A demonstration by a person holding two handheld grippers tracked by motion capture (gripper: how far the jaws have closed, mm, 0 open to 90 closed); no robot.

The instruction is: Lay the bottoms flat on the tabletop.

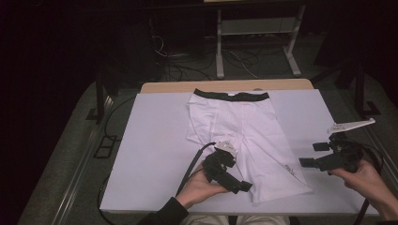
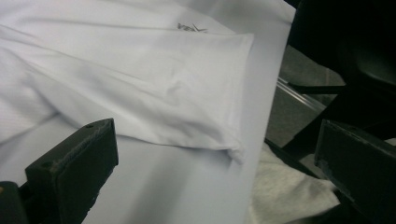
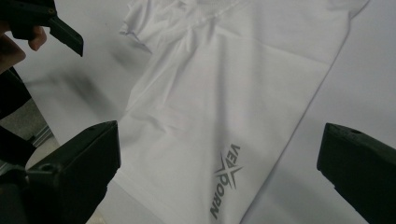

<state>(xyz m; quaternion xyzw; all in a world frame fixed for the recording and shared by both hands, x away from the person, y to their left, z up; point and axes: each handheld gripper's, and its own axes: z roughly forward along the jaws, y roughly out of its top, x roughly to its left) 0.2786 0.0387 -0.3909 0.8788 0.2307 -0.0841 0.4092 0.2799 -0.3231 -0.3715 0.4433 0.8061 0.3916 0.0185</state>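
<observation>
Shorts (image 1: 244,136): one pair, white compression style with a black waistband (image 1: 231,95), lying flat on the white table cover (image 1: 150,140), waistband at the far edge, legs toward the person. Left gripper (image 1: 241,186) sits over the near hem of the pair's left leg, jaws wide, nothing between them. Right gripper (image 1: 313,154) hangs off to the right of the logo leg (image 3: 224,179), jaws wide too, clear of the cloth. Looks like the gap between laying flat and folding. Next move probably needs both grippers down on a leg hem or side edge, pinching one fabric layer. Count: one garment, two grippers, one printed logo.
</observation>
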